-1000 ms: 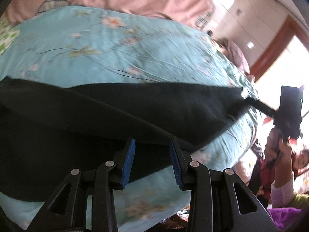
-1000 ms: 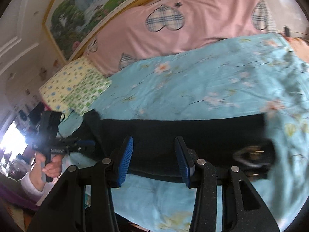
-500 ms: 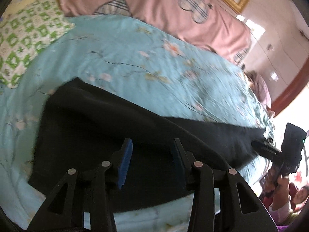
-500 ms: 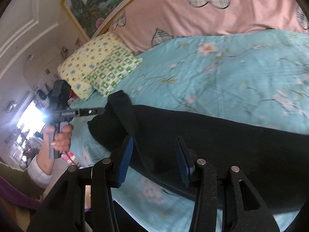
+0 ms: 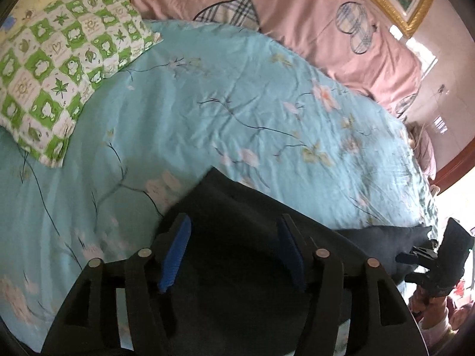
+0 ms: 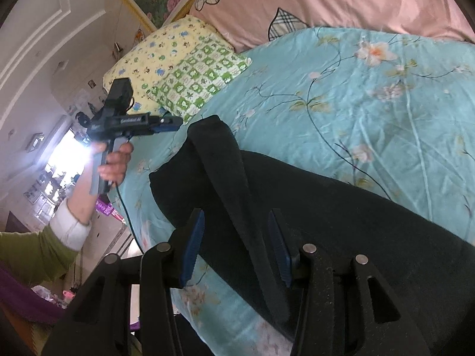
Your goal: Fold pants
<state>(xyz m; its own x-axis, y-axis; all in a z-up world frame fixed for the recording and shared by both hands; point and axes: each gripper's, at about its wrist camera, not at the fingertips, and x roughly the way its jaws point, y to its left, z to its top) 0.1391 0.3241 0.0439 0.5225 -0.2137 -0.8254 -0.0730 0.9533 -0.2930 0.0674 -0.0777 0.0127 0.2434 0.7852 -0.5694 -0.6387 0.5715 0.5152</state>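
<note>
While both jaws are spread and empty, the left gripper [image 5: 234, 252] and right gripper [image 6: 236, 246] are hovered over the black fabric pants [image 6: 341, 222], laid on the light-blue floral bedspread [image 5: 237, 103]; a green-checked pillow [image 5: 59, 68] is seen beyond.

Matt black cloth pants [image 5: 237, 267] on smooth cotton-like bedspread [image 5: 237, 118]

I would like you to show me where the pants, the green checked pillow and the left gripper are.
pants [image 6: 341, 216]: right wrist view, on the flat black cloth.
green checked pillow [image 5: 59, 68]: left wrist view, on its middle.
left gripper [image 5: 234, 255]: left wrist view, midway between its fingertips.
</note>
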